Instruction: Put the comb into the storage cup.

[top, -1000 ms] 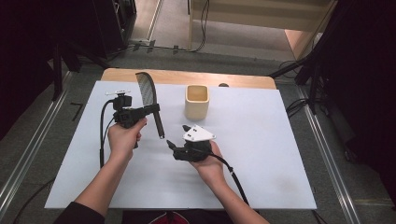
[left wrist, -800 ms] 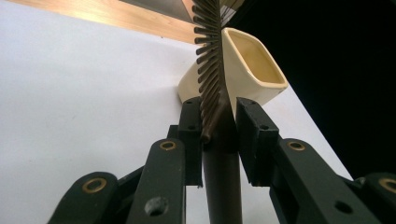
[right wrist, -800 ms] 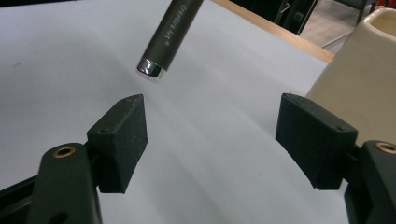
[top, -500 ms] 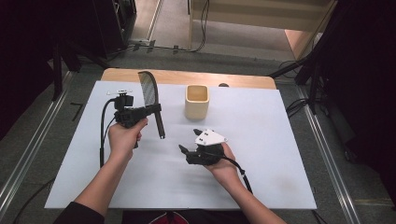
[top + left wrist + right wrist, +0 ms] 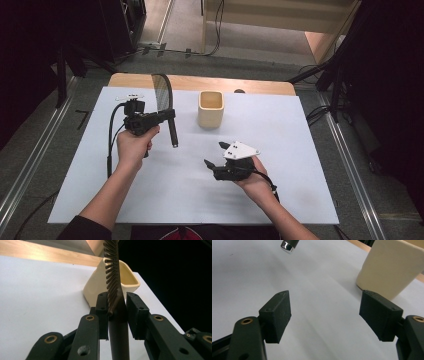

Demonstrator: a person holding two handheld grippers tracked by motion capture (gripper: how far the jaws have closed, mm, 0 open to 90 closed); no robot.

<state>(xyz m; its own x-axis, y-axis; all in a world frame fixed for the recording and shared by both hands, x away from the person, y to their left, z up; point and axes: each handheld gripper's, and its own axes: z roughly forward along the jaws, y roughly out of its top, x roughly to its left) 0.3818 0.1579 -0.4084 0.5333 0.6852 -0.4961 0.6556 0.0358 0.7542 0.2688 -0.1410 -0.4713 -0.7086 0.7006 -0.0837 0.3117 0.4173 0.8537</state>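
High view: brush (image 5: 164,97) held above the table (image 5: 310,150), left of the cup (image 5: 210,109), left gripper (image 5: 167,116) clamped on its dark round handle, toothed head up. Right gripper (image 5: 216,156) hovers low, black jaws wide, empty. Cup cream, square, smooth.
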